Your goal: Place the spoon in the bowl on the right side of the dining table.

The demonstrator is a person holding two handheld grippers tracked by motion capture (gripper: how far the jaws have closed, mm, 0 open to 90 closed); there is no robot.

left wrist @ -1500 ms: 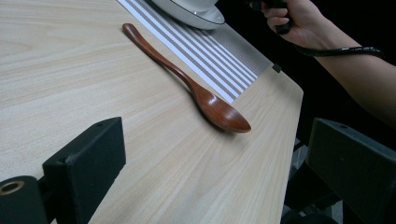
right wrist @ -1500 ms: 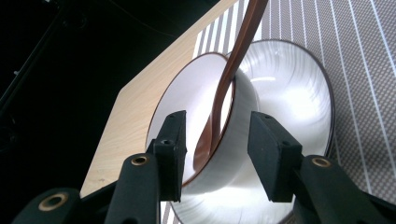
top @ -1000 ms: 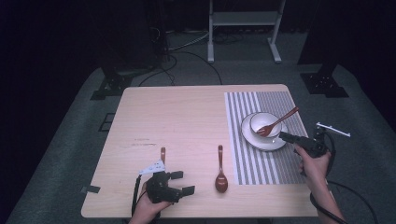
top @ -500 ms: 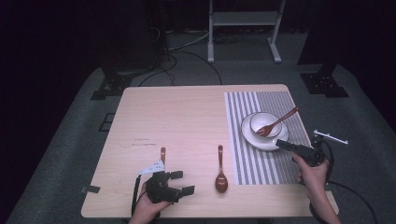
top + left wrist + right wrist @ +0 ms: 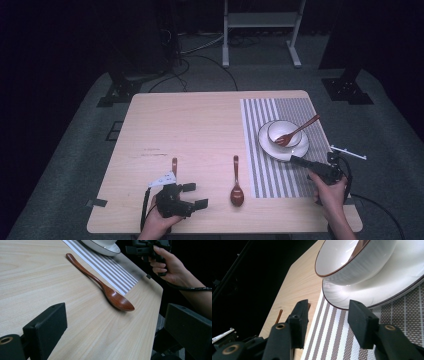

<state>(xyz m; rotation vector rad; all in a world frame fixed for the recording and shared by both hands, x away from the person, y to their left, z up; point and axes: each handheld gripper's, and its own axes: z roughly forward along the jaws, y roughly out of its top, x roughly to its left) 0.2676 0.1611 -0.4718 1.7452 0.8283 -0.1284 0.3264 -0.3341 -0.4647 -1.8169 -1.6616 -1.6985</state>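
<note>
Bowl [image 5: 285, 133] and plate [image 5: 272, 150] sit stacked on the striped placemat [image 5: 280, 172] at the right side of the bench [image 5: 200, 130] in the high view, with a wooden fork [image 5: 296, 132] lying across the bowl, its handle sticking out over the far right rim. The right claw [image 5: 296, 160] hovers just beside the near edge of the plate, pointing at it; its jaws have just been opening and nothing is between them. A wooden spoon [image 5: 236, 182] lies on the bare wood just left of the placemat, bowl end toward the person. The left claw [image 5: 195, 195] rests near the front left edge of the bench, spread, with a second wooden handle [image 5: 174, 165] just beyond it.

From the left gripper view, the left claw [image 5: 120, 332] stands wide apart and grips nothing; the spoon [image 5: 100, 285] lies ahead on the wood beside the striped placemat [image 5: 110, 265], the plate [image 5: 105, 247] rests farther off, and the person's right hand [image 5: 170, 267] holds its gripper above the bench corner.

From the right gripper view, the right claw [image 5: 327, 322] is spread over the placemat [image 5: 332, 340], clear of the plate [image 5: 372, 292] just ahead, and the bowl [image 5: 352, 262] rests on that plate.
</note>
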